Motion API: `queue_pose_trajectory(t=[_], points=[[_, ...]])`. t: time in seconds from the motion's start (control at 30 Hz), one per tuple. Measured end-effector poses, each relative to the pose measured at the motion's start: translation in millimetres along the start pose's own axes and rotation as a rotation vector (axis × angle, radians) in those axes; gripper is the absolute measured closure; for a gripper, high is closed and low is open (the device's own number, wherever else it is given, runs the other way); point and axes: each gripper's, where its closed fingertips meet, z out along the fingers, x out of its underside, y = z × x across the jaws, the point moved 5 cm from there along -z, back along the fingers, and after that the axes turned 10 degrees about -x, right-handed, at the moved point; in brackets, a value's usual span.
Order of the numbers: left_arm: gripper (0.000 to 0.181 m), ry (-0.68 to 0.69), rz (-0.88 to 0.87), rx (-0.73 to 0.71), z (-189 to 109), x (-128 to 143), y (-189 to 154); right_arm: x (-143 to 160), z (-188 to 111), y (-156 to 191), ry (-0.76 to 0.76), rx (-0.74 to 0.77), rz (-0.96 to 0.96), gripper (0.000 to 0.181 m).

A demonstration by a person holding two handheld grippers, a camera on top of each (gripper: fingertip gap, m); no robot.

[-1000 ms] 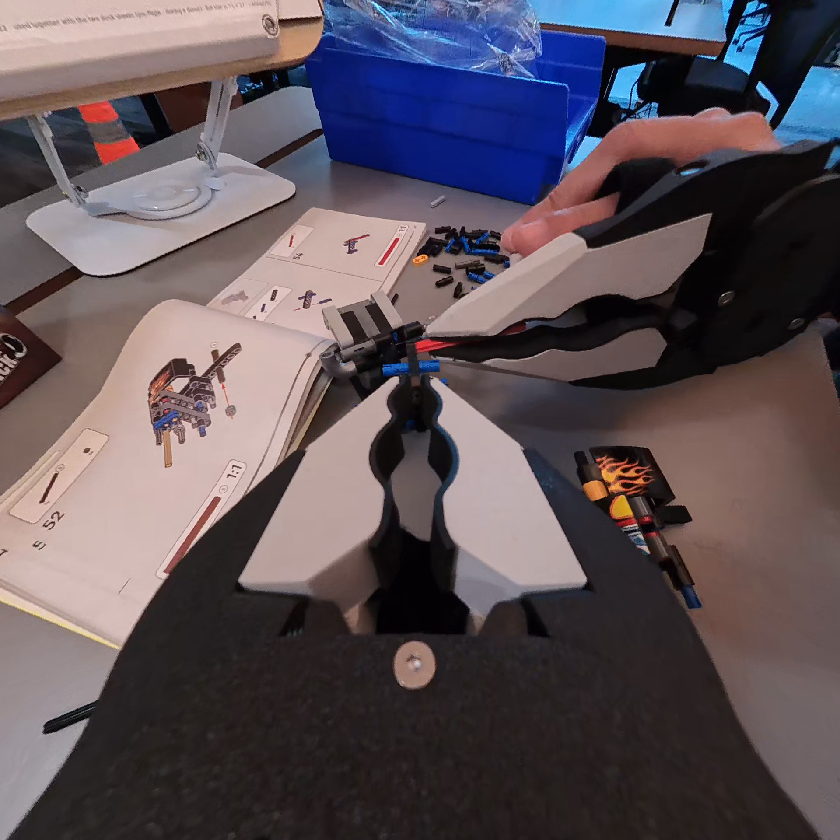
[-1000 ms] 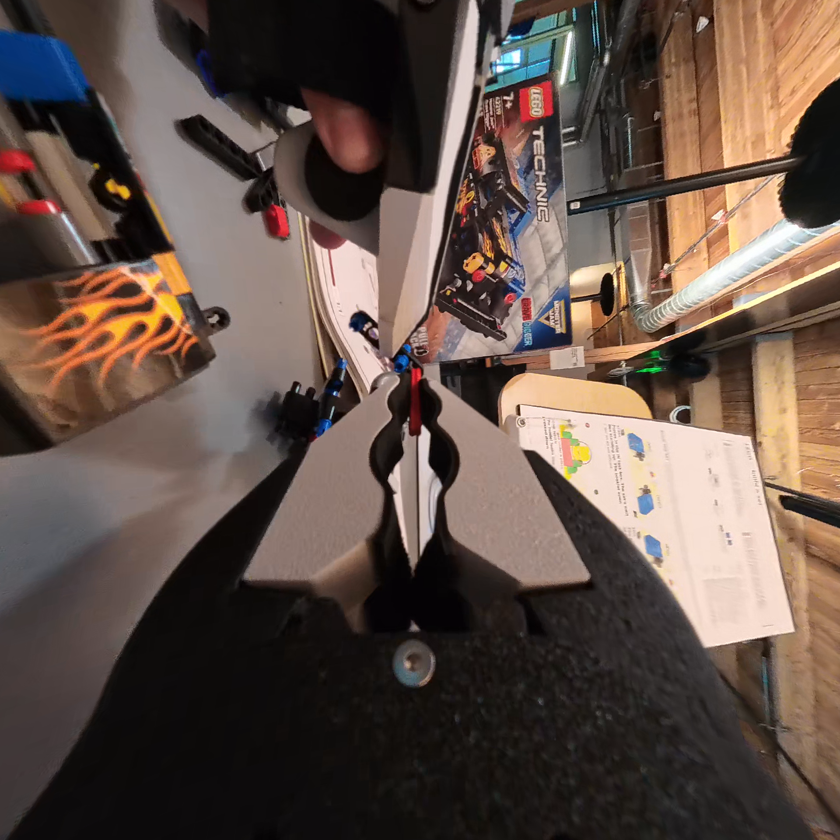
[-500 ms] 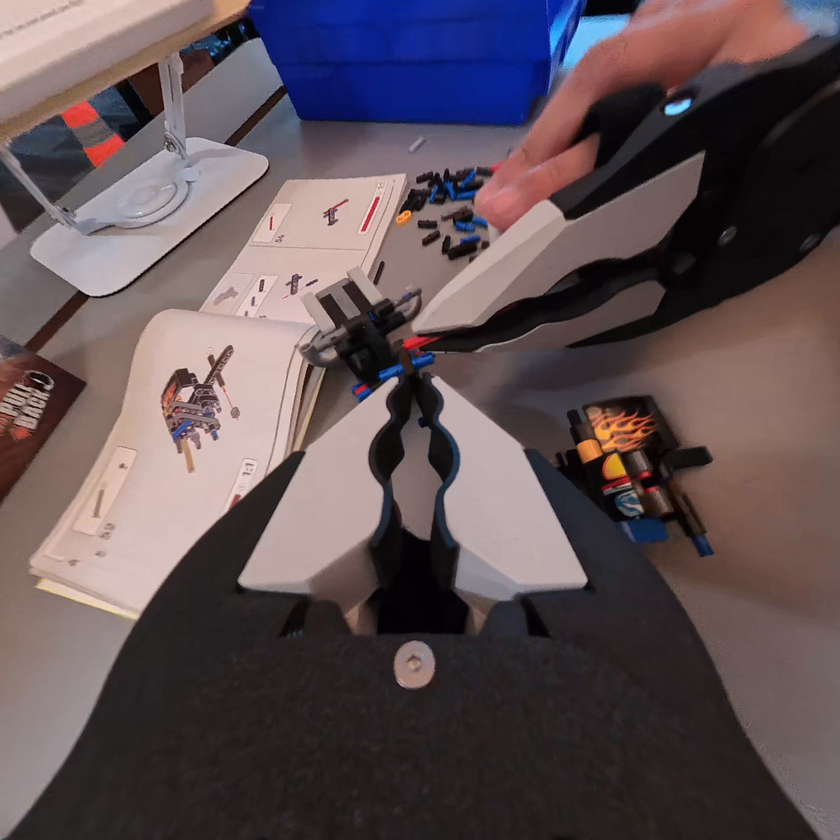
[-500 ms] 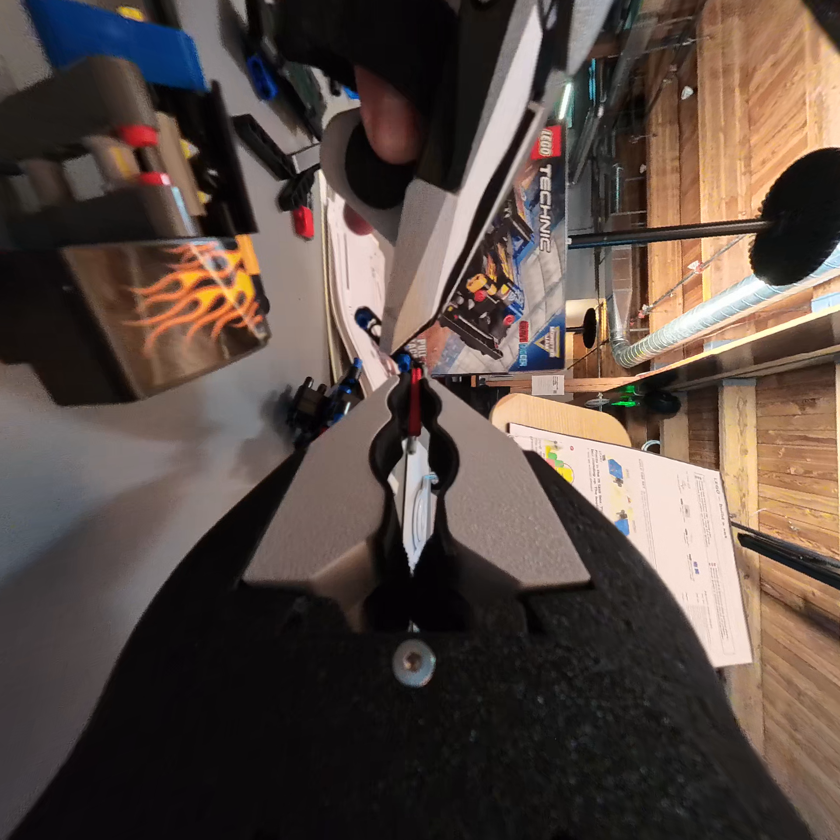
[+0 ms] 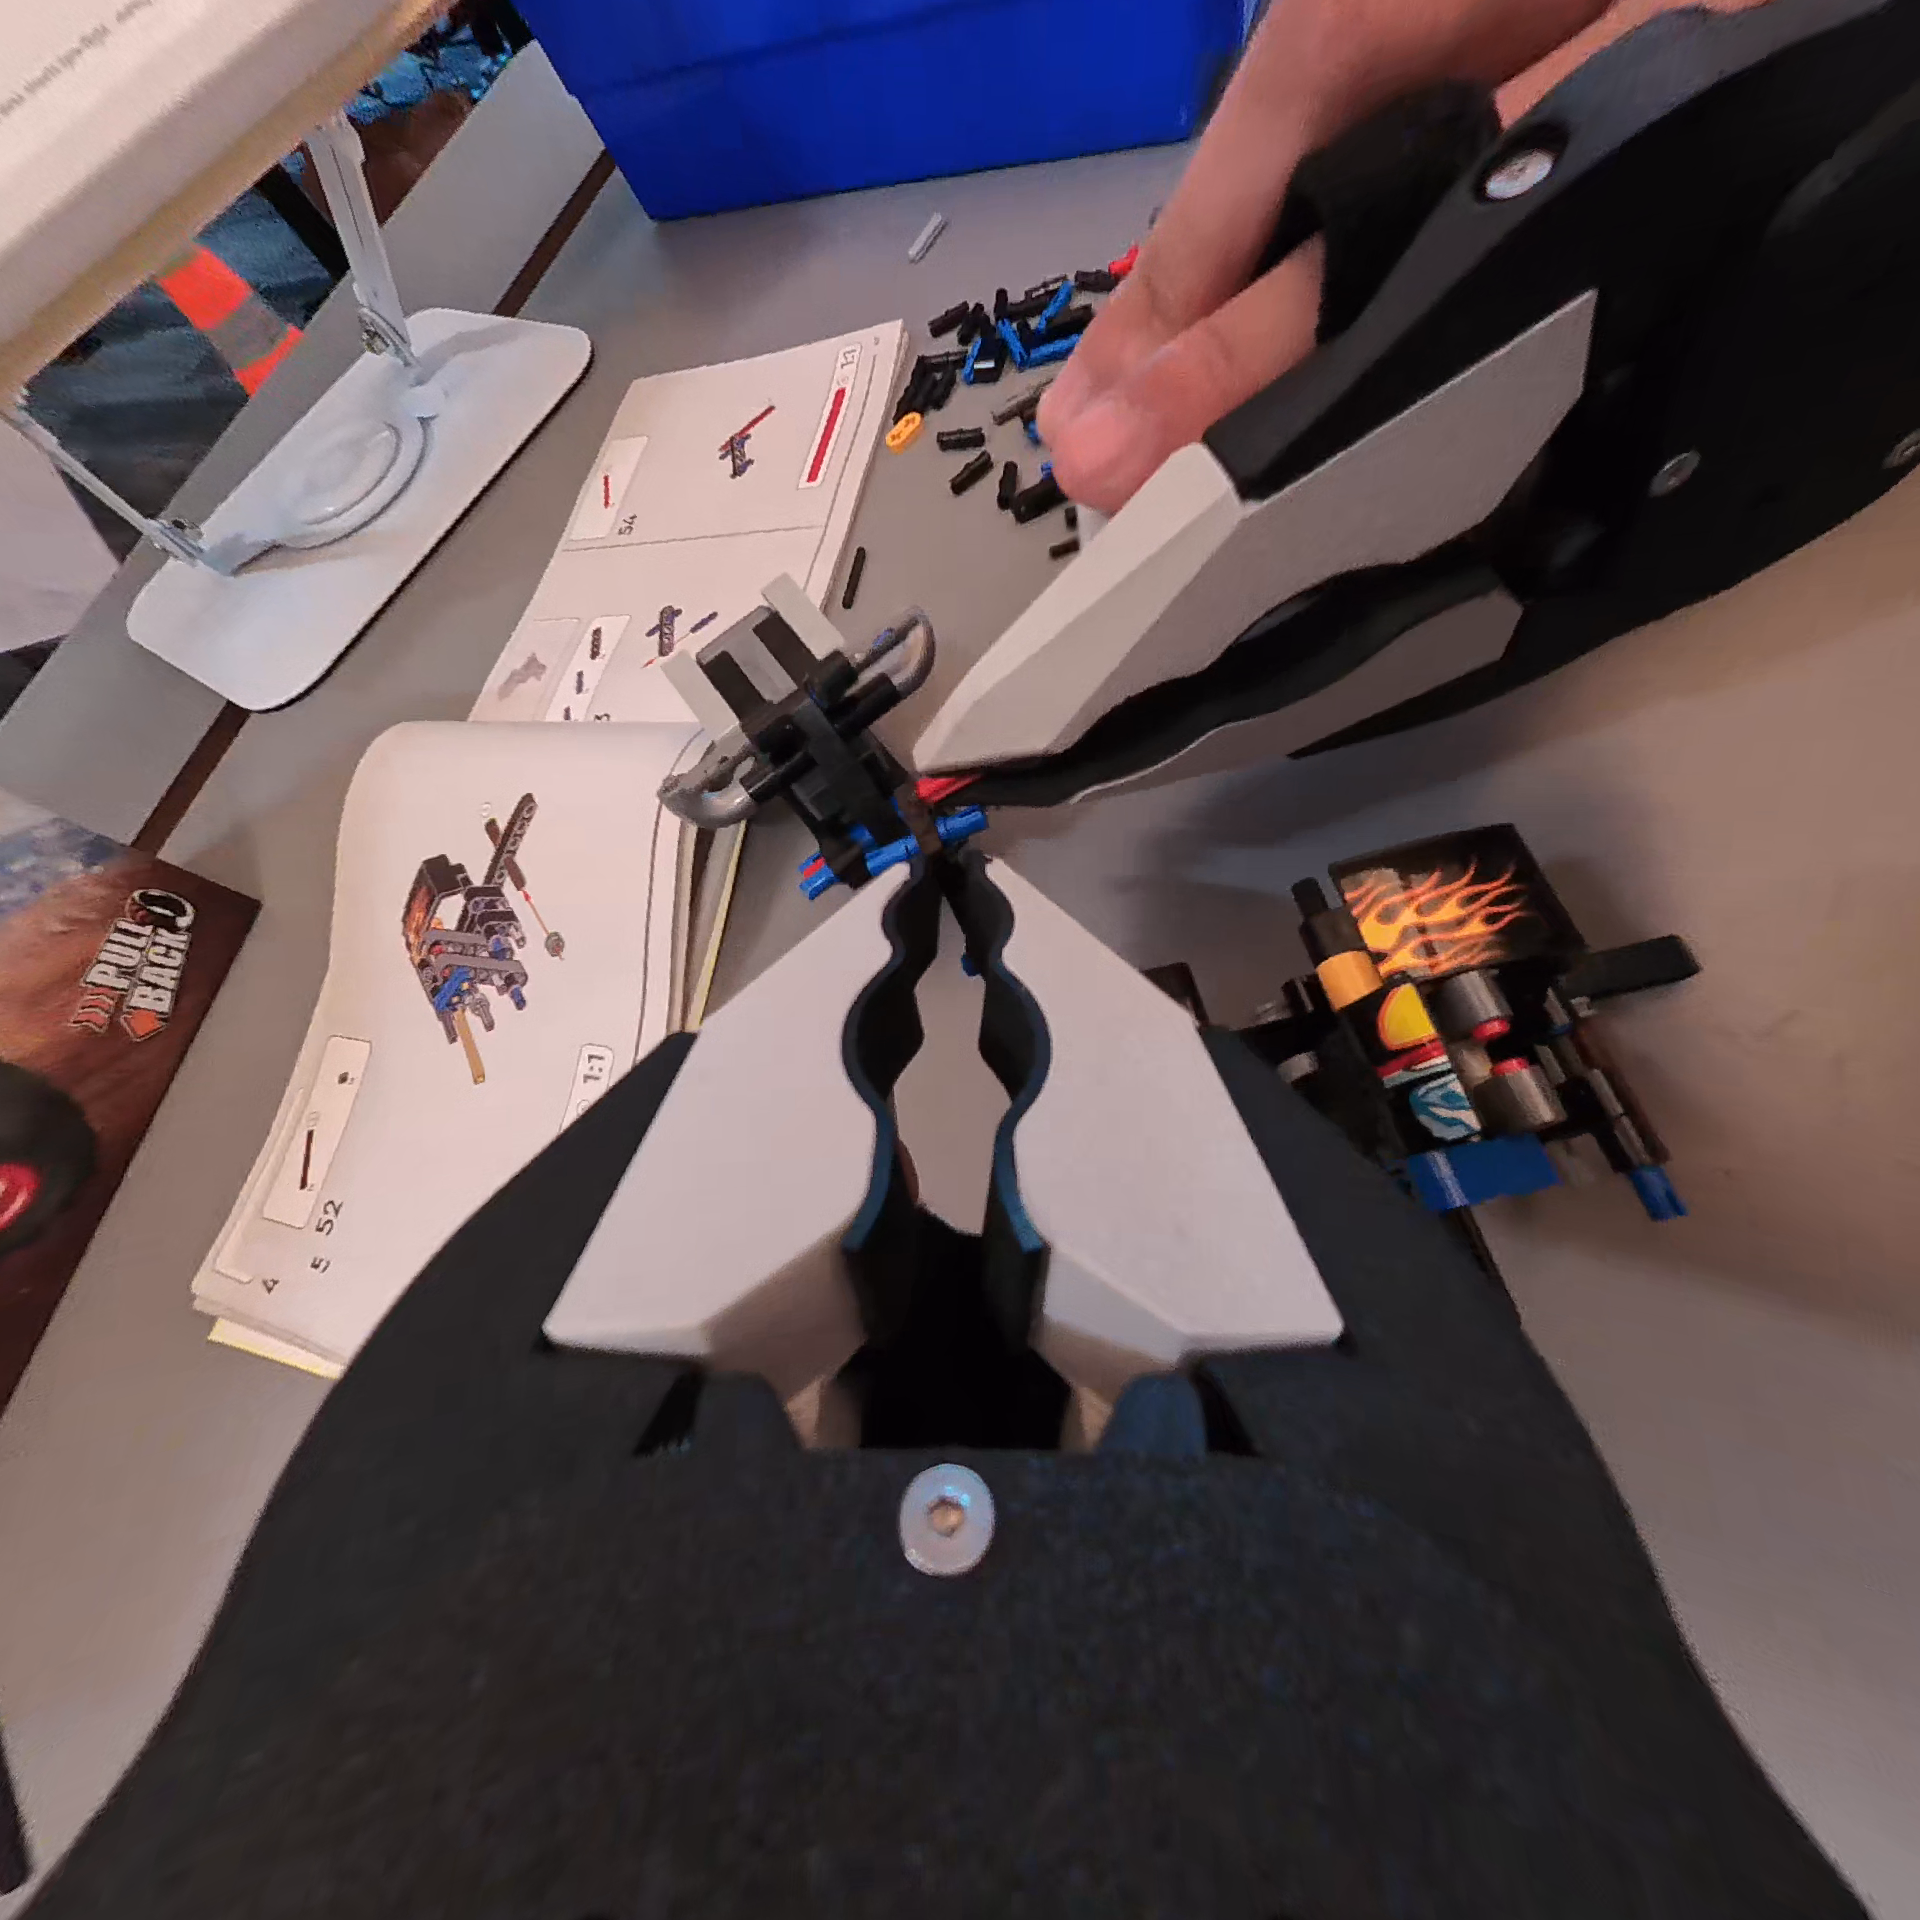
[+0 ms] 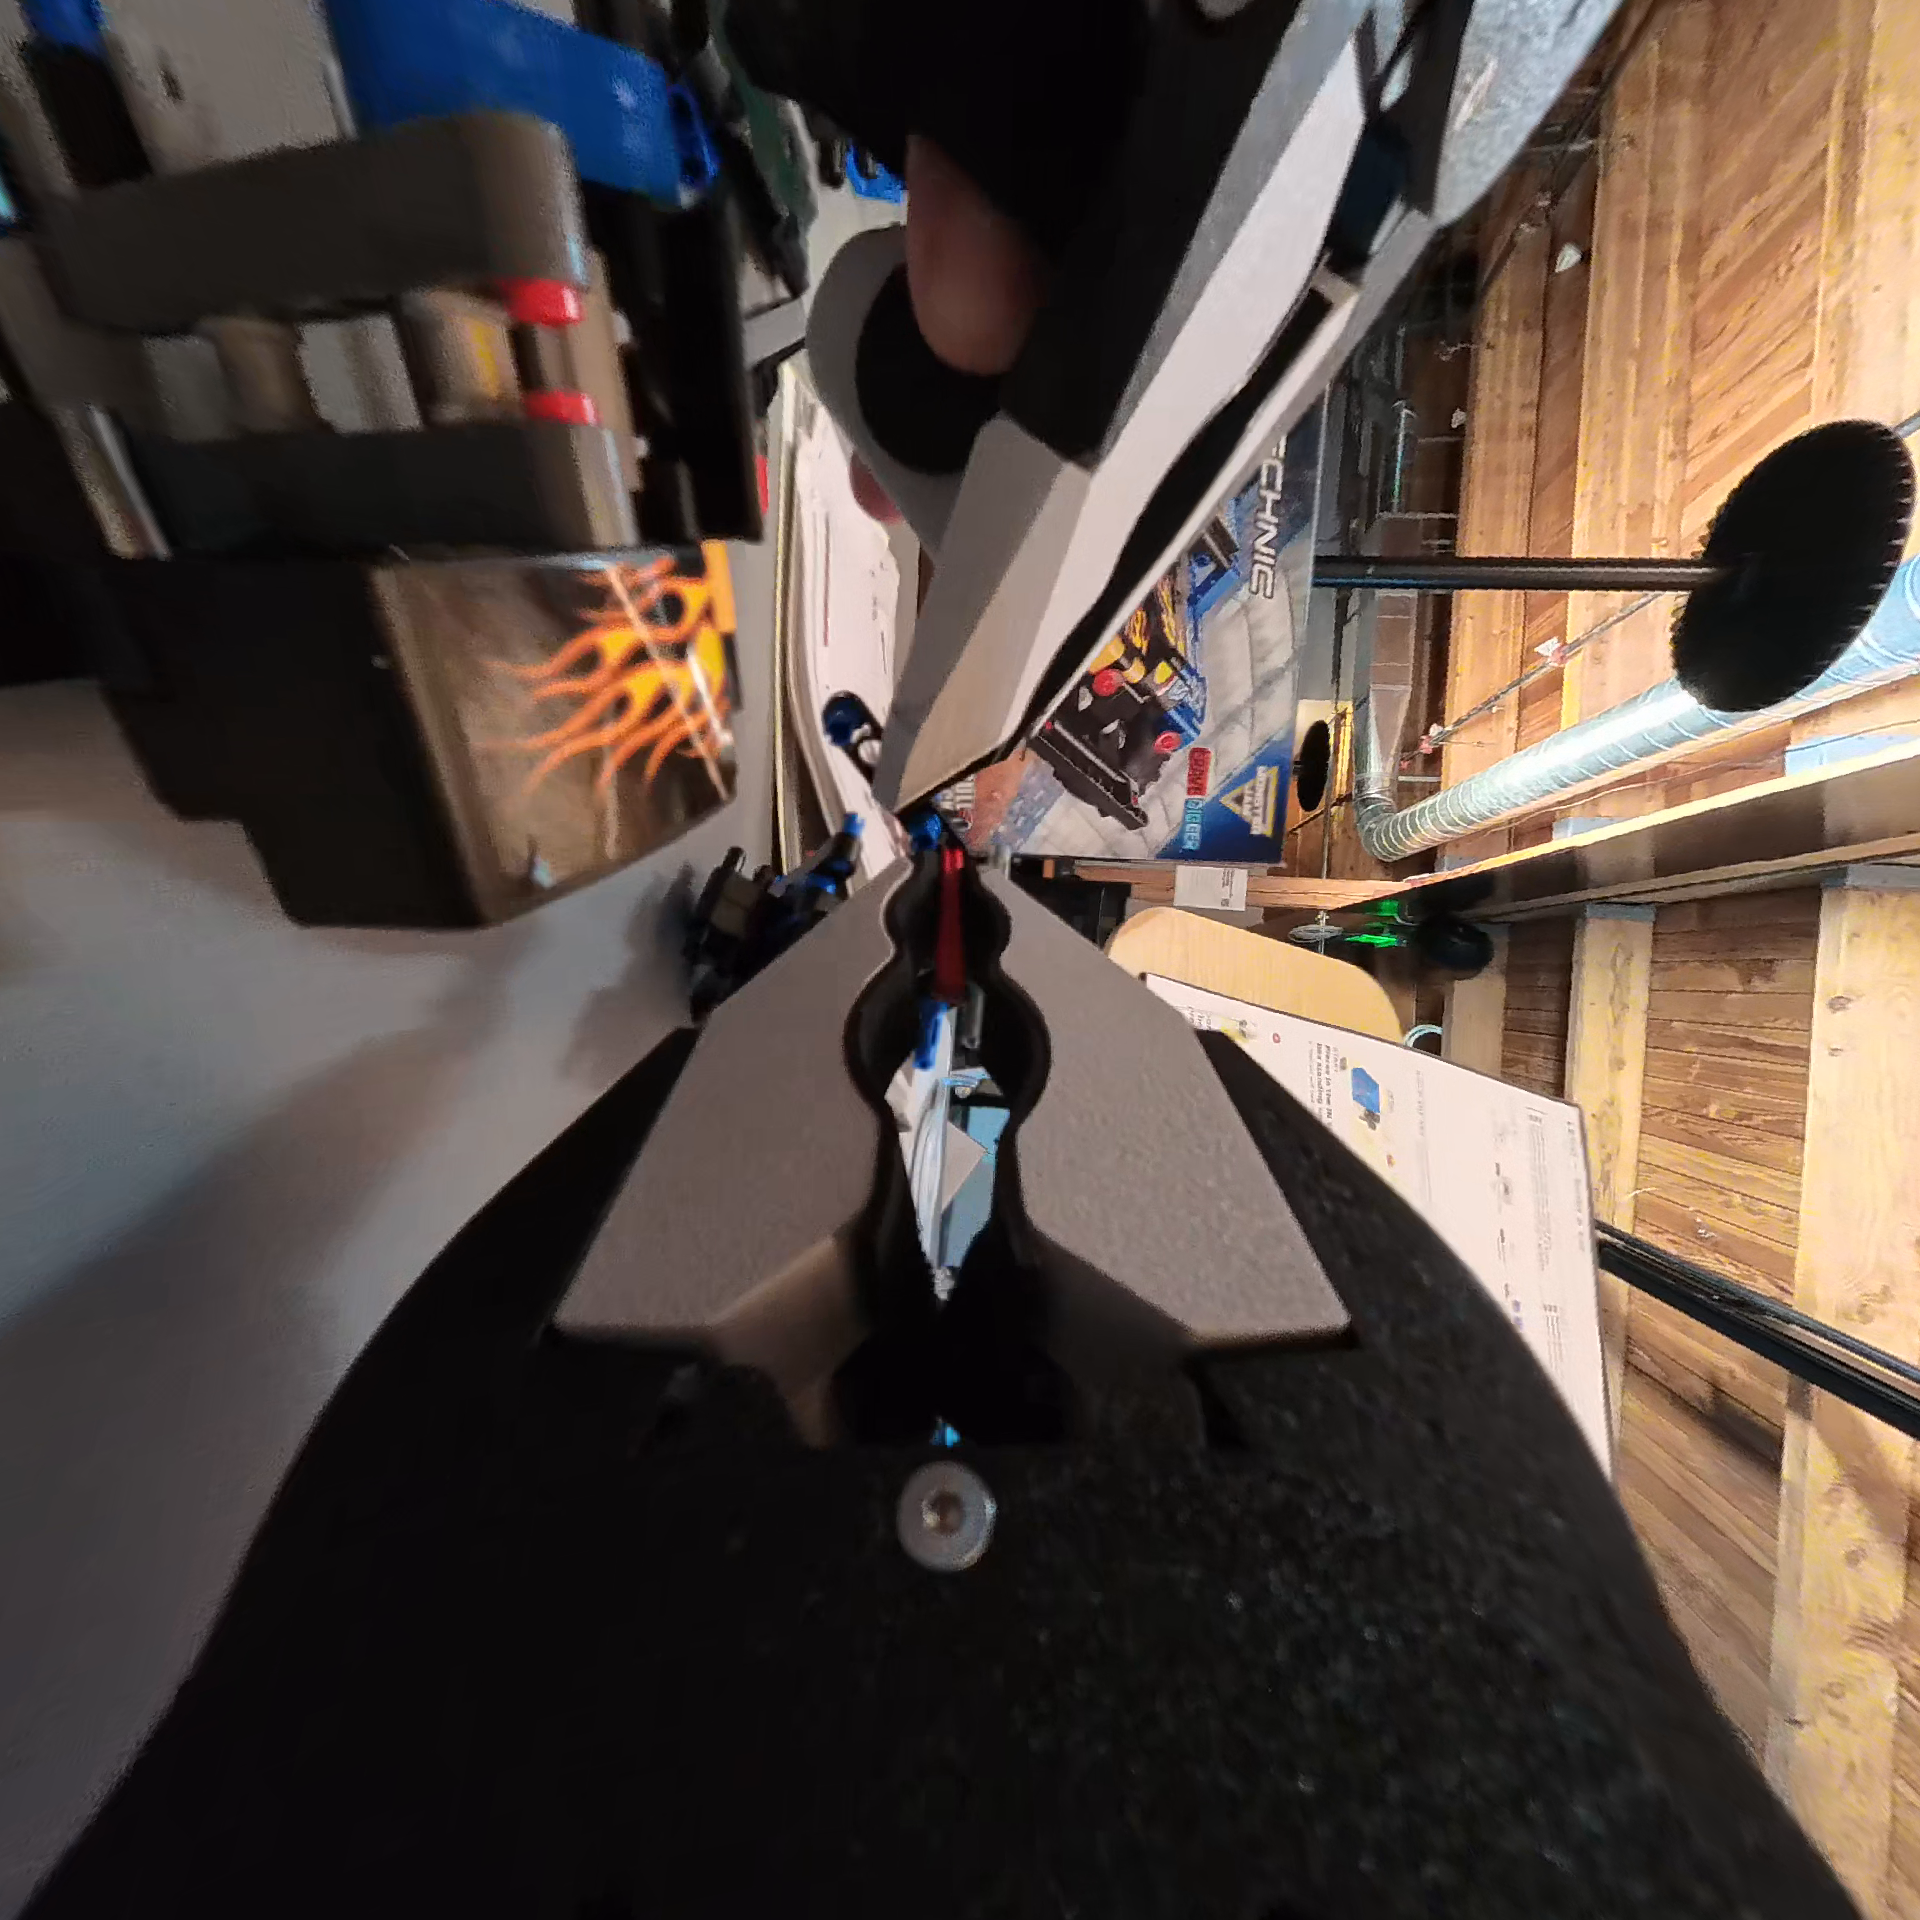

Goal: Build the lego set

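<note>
My left gripper (image 5: 943, 868) is shut on a small black and grey Lego assembly (image 5: 805, 717) with blue pins, held just above the grey table. My right gripper (image 5: 935, 774) comes in from the right, shut on a thin red axle (image 6: 948, 920) whose tip touches the assembly. In the right wrist view my right gripper (image 6: 943, 862) meets the tip of the left gripper (image 6: 1049, 582), held by a hand. A larger Lego build with flame stickers (image 5: 1455, 1029) lies on the table to the right; it also shows in the right wrist view (image 6: 540, 717).
An open instruction booklet (image 5: 457, 997) lies left of the assembly. Loose black and blue pins (image 5: 997, 353) are scattered behind it. A blue bin (image 5: 883, 94) stands at the back and a white stand base (image 5: 343, 509) at the left. The set's box (image 6: 1164, 727) stands beyond. My left and right fingertips are right by each other.
Both grippers have lifted and tilted with their parts still held. The assembly has turned a little clockwise, and the flame-sticker build now looks closer in the right wrist view.
</note>
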Motion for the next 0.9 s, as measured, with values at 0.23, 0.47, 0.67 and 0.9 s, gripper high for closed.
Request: queue_pose_trajectory(t=[0.23, 0.47, 0.67, 0.9], points=[[0.179, -0.065, -0.011, 0.033, -5, -5, 4, -1, -4, -8, -0.087, -0.109, 0.265, 0.170], [0.179, -0.124, 0.050, 0.026, -7, -9, 1, 0, -14, -8, -0.271, -0.273, 0.467, 0.148], [0.180, -0.205, 0.231, -0.022, -11, -15, -12, 11, -31, -7, -0.588, -0.588, 0.759, 0.131], [0.180, -0.233, 0.271, -0.043, -13, -18, -16, 10, -40, -7, -0.598, -0.568, 0.652, 0.132]])
